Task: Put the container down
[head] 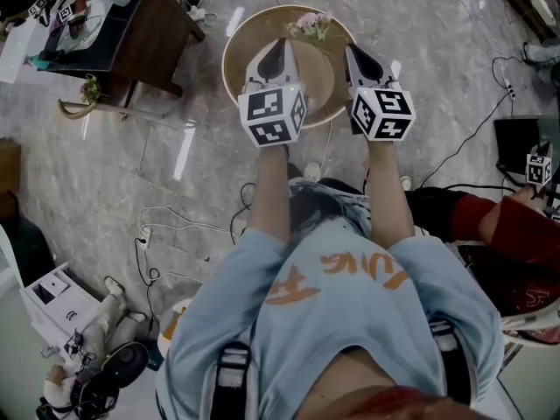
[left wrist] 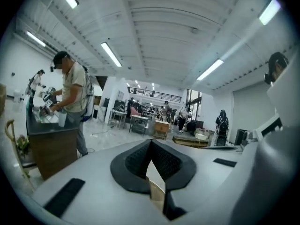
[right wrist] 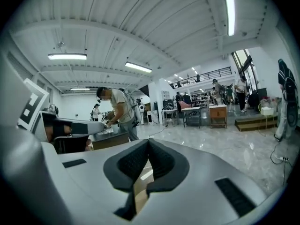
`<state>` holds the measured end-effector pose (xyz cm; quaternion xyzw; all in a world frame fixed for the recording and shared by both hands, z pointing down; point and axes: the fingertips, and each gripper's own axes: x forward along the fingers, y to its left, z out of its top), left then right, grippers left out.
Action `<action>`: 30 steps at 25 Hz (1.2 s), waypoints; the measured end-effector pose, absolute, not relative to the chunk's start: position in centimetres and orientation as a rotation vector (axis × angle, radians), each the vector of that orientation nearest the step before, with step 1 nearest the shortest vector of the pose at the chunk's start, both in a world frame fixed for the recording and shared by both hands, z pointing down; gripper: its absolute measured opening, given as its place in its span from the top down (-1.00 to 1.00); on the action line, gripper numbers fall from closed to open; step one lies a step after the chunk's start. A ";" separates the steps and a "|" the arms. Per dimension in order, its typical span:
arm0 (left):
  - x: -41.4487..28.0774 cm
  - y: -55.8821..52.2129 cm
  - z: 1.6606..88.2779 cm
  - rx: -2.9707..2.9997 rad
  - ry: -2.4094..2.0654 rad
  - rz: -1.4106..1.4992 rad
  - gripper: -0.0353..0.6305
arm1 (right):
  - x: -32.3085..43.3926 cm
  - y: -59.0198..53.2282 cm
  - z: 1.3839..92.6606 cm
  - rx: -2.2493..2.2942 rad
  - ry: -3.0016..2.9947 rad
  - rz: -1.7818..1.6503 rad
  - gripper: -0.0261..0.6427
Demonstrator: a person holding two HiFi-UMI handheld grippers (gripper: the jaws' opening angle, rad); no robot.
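Observation:
A round, shallow tan container (head: 249, 38) with a raised rim lies below and ahead of me, and a small bunch of pink flowers (head: 311, 24) sits at its far edge. Both grippers reach out over it side by side. The tip of my left gripper (head: 282, 44) is over its middle. My right gripper (head: 352, 52) is over its right part. In the left gripper view the jaws (left wrist: 150, 142) meet at their tips, and a tan surface (left wrist: 157, 198) shows through the lower gap. The right gripper view shows its jaws (right wrist: 148, 142) likewise closed, with nothing clamped between them.
A dark wooden table (head: 153, 29) stands at the upper left, and a person (left wrist: 70, 93) works at it. Cables (head: 157, 230) trail over the marble floor near my feet. White boxes (head: 57, 296) lie at the lower left. A person in red (head: 516, 226) sits at the right.

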<state>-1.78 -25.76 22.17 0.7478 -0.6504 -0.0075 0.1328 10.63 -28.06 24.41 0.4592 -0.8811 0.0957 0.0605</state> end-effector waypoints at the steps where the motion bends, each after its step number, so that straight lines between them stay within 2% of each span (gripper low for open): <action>1: -2.0 -25.6 21.4 2.183 -1.915 -0.008 0.82 | 10.7 -28.0 23.7 1.395 -2.679 0.268 0.89; 11: -2.5 -25.9 16.1 2.255 -2.060 0.018 0.82 | 10.8 -29.6 16.5 1.437 -2.771 0.081 0.89; 30: -2.9 -26.2 12.7 2.312 -2.095 -0.047 0.82 | 10.2 -30.3 12.7 1.419 -2.847 -0.031 0.89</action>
